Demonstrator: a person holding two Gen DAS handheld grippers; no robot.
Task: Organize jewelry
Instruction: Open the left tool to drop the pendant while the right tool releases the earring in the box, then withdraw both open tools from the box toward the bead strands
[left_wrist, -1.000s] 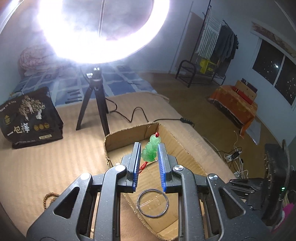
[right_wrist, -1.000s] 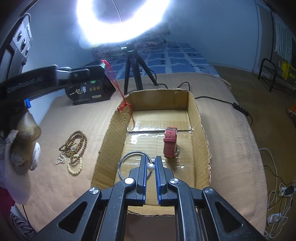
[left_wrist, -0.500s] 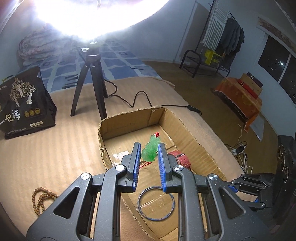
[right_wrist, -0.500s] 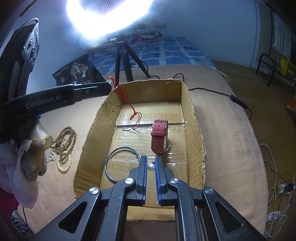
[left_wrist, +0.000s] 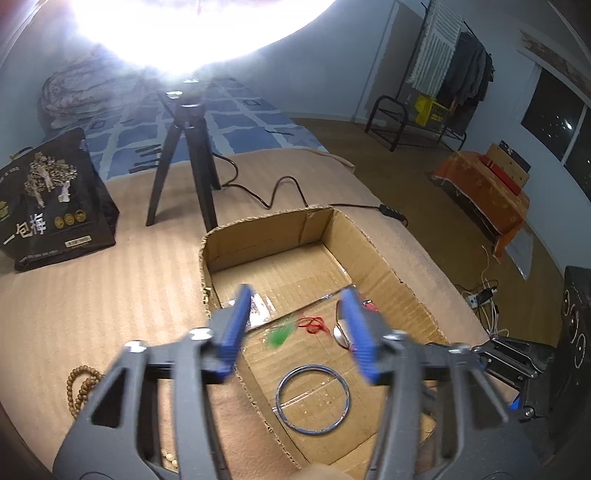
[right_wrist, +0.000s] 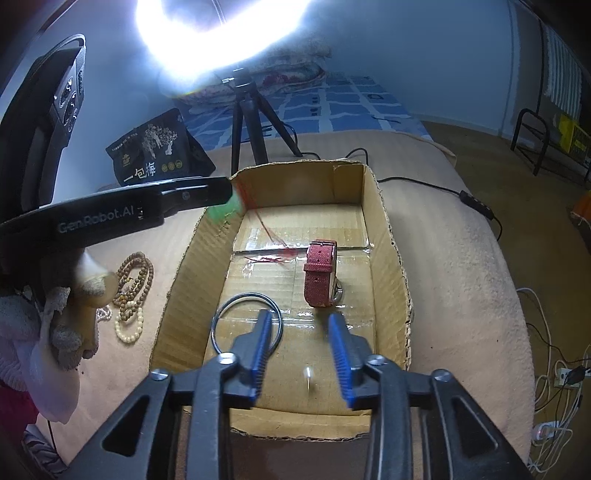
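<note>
far left, on the tan blanket (right_wrist: 461, 280), a heap of wooden bead strings (right_wrist: 135, 275) and a pale bead bracelet (right_wrist: 127, 325) lies outside the cardboard box (right_wrist: 391, 258), near its left wall. a black printed bag (left_wrist: 48, 206) stands behind, beside the tripod (left_wrist: 188, 162) of the ring light. left gripper (left_wrist: 295, 317): jaws apart and opening, nothing pressed between the blue pads; the green pendant (left_wrist: 280, 334) shows blurred between and below them, clear of both pads, its red cord (left_wrist: 314, 325) trailing onto the box floor. whether the pendant touches the floor cannot be told. inside the box, the metal bangle (right_wrist: 247, 321) lies flat near the left wall; the red watch (right_wrist: 321, 273) stands on edge to its right. right gripper (right_wrist: 301, 345): jaws apart and opening; a small white pearl (right_wrist: 307, 374) appears as a blurred streak between them, touching neither pad, over the front part of the box floor
</note>
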